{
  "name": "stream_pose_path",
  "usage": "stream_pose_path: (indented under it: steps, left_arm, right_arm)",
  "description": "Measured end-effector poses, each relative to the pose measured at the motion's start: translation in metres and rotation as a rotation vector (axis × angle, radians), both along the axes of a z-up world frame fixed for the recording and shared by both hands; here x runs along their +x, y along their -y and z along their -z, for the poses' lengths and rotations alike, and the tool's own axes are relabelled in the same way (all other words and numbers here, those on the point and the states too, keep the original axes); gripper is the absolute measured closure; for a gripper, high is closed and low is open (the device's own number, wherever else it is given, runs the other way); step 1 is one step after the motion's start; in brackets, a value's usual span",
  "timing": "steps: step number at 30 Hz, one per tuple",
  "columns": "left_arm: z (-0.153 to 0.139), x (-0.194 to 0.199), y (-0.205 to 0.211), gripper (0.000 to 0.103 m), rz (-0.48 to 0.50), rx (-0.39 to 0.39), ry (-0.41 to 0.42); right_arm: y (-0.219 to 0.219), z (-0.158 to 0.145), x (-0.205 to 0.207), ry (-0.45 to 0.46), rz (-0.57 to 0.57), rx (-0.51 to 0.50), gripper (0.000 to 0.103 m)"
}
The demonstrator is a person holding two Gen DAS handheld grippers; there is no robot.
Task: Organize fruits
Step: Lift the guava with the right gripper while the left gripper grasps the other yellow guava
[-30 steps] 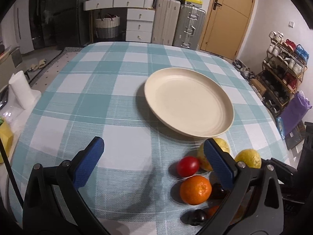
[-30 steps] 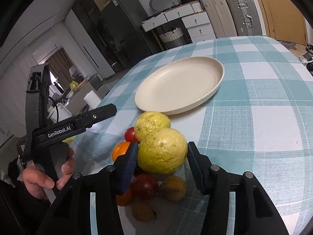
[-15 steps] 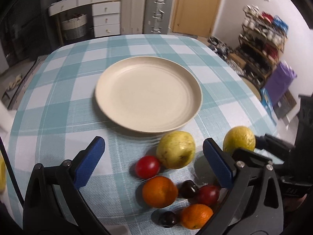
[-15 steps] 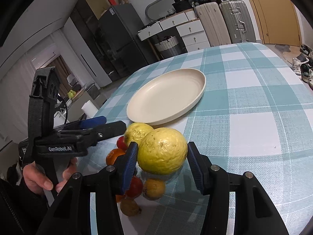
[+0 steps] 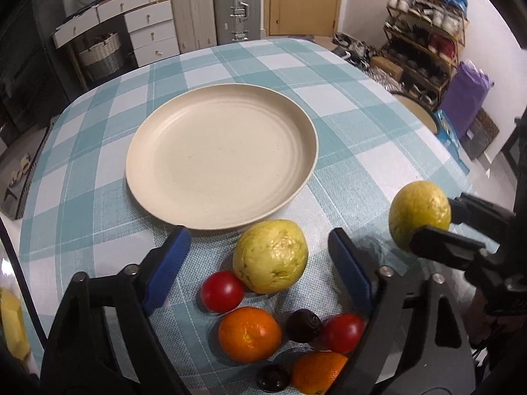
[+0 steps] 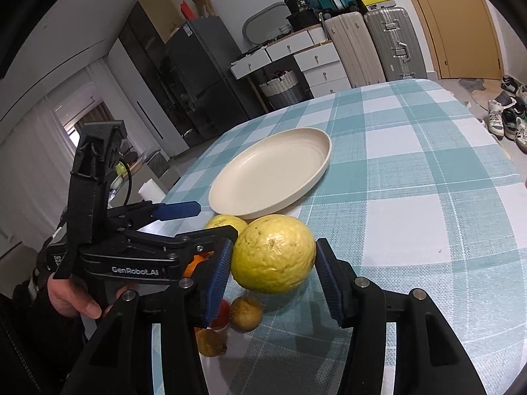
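Since a second ago the left gripper (image 5: 260, 256) has swung across the worktop (image 5: 378, 151) from bare checked cloth to the pile of fruit, and its blue fingers (image 5: 168, 263) now stand either side of the resting guava (image 5: 270, 256). Those fingers are closing, with the guava between them but gaps still showing on both sides, so nothing is gripped yet. The right gripper (image 6: 273, 276) has risen a little with its load: its fingers are clenched on the lifted guava (image 6: 273, 252), which hangs clear of the cloth, near the plate (image 6: 316, 144) on its front side.

Taking the plate as the landmark: it is empty. The resting guava lies just in front of its near rim, close but not touching as far as I can tell. Further from the plate, behind that guava, sit a red tomato (image 5: 222, 291), an orange (image 5: 250, 333), a dark plum (image 5: 303, 325), a second red tomato (image 5: 342, 332) and, at the frame's bottom, another orange (image 5: 318, 374) and dark fruit (image 5: 273, 378).

My reading is that both hands are working at once: one guava is ready to travel to the plate, the other about to be picked. No fruit has been placed, so the sorting has barely begun.
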State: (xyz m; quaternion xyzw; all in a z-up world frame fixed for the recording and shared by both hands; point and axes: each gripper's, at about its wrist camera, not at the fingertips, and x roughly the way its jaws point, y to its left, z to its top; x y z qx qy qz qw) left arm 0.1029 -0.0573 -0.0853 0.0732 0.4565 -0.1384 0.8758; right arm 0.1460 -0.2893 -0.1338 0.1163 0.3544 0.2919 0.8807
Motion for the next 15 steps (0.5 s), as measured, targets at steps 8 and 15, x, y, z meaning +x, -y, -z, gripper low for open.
stream_pose_path:
  steps: [8, 15]
  left_arm:
    - [0.003, 0.007, 0.004, 0.040, 0.038, 0.020, -0.041]
    - [0.012, 0.008, 0.011, 0.053, 0.069, 0.057, -0.088]
  right_arm:
    - [0.005, -0.005, -0.007, 0.015, -0.001, 0.006, 0.051]
    - [0.008, -0.004, -0.008, 0.011, 0.006, 0.012, 0.051]
